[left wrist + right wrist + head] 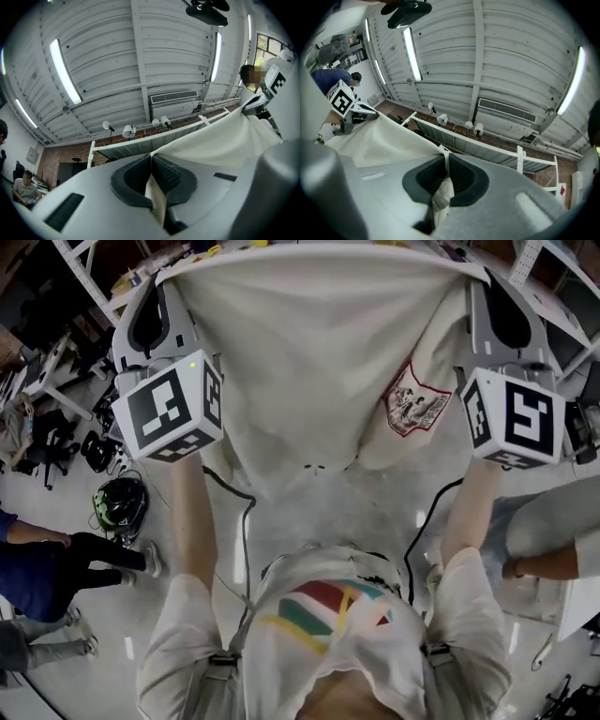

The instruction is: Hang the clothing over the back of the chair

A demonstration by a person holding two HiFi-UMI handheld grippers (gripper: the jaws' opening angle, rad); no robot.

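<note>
A cream garment (319, 352) with a red-and-white patch (415, 401) hangs spread between my two raised grippers in the head view. My left gripper (171, 277) pinches its top left corner and my right gripper (476, 277) pinches its top right corner. In the left gripper view the left gripper (151, 158) is shut on a fold of the cream garment (220, 140), which runs off to the right. In the right gripper view the right gripper (446, 158) is shut on the garment (379, 140), which stretches left. Both grippers point up toward the ceiling. No chair shows in any view.
Below, people stand at the left (56, 559) beside a dark helmet (120, 502) on the floor. Another person's arm (553, 563) reaches in at the right. Cables (246, 521) hang from both grippers. A white rack (487, 145) and ceiling lights (65, 70) lie ahead.
</note>
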